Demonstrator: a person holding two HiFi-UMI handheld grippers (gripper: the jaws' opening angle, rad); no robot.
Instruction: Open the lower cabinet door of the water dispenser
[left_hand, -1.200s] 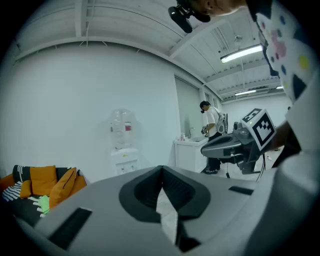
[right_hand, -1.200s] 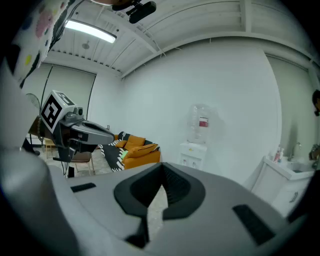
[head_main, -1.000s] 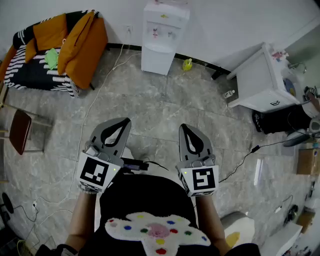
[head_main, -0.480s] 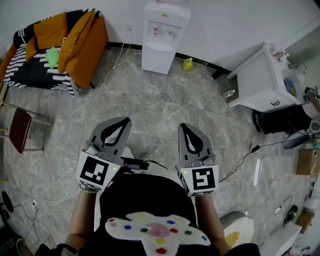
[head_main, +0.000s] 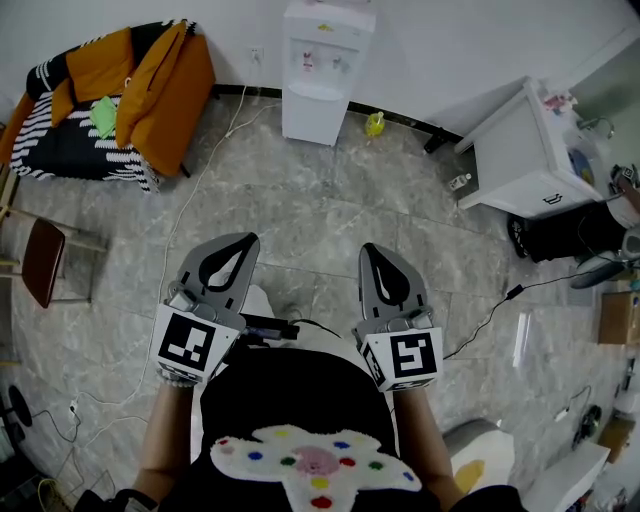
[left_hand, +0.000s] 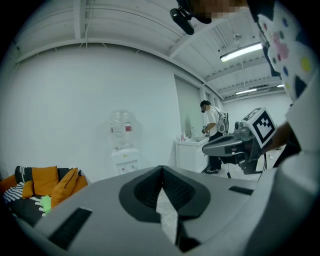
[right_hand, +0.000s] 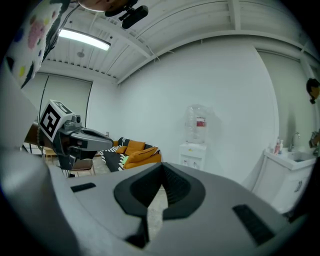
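The white water dispenser (head_main: 322, 70) stands against the far wall, with a clear bottle on top; its lower cabinet door (head_main: 313, 120) is closed. It also shows far off as the dispenser (left_hand: 123, 150) in the left gripper view and the dispenser (right_hand: 194, 145) in the right gripper view. My left gripper (head_main: 248, 241) and right gripper (head_main: 371, 250) are held side by side close to my body, well short of the dispenser. Both are shut with nothing between the jaws.
A sofa with orange cushions (head_main: 110, 100) sits at the far left, a brown chair (head_main: 40, 262) beside it. A white sink cabinet (head_main: 525, 160) stands at the right. Cables (head_main: 195, 190) run over the grey tiled floor. A person (left_hand: 212, 135) stands by the sink cabinet.
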